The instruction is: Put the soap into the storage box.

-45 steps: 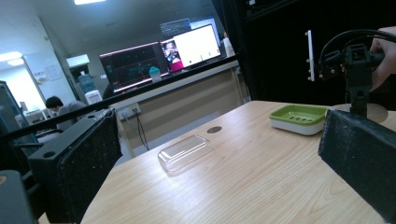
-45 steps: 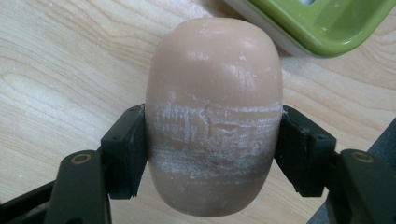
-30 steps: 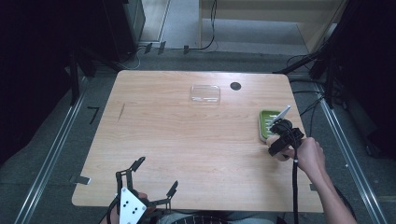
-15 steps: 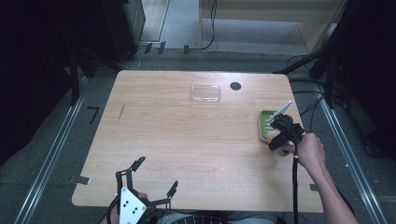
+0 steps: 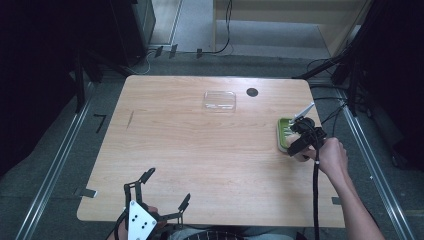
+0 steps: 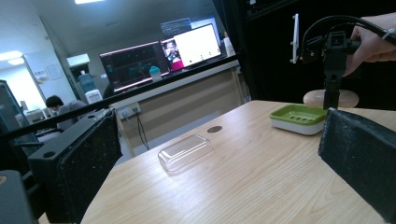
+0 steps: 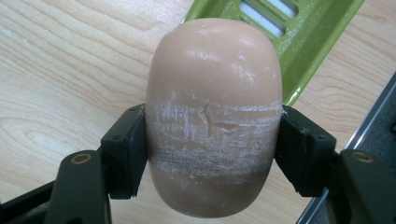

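Note:
My right gripper (image 7: 212,149) is shut on a beige oval bar of soap (image 7: 215,93), its pads pressing the bar's chalky sides. The soap (image 6: 330,98) hangs just over the table by the near end of a green slotted soap dish (image 5: 283,131) at the table's right edge. In the left gripper view the right gripper (image 6: 332,100) points down beside the dish (image 6: 299,116). A corner of the dish (image 7: 303,42) lies under the soap's far end. My left gripper (image 5: 167,187) rests at the table's front edge, open, with nothing between its jaws.
A clear plastic lid (image 5: 219,100) lies at the middle of the table's far side, with a small black round hole (image 5: 252,92) to its right. The right gripper's cable (image 5: 315,195) runs along the forearm. Metal rails flank the table.
The right gripper with the soap has crept a little away from me, toward the dish. The left gripper has stayed where it was.

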Motion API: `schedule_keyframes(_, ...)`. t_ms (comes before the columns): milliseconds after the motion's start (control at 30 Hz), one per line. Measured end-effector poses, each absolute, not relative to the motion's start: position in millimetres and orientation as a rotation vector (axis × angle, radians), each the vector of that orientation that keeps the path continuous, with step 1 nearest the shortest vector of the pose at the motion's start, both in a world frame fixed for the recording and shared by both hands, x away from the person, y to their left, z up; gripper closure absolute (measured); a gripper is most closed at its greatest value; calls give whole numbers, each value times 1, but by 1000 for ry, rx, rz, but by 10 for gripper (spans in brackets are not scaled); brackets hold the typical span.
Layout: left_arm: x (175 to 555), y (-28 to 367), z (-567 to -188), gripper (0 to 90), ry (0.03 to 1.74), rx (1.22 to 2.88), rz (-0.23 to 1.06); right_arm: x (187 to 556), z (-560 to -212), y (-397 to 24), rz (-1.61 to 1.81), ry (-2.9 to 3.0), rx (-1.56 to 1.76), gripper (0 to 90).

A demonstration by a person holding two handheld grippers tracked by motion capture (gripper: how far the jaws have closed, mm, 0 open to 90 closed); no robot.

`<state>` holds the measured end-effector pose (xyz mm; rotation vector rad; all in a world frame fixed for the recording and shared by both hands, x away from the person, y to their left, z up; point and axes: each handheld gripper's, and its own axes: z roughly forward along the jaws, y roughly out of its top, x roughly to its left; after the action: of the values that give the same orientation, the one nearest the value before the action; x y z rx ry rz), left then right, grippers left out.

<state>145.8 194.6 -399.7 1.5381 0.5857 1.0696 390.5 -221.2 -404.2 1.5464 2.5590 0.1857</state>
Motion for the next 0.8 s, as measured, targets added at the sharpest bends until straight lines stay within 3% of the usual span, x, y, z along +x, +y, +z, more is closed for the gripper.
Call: schedule_keyframes(800, 146, 195, -400, 0, 590, 1534, 1069, 414, -405, -226, 293, 2481, 1625, 334)
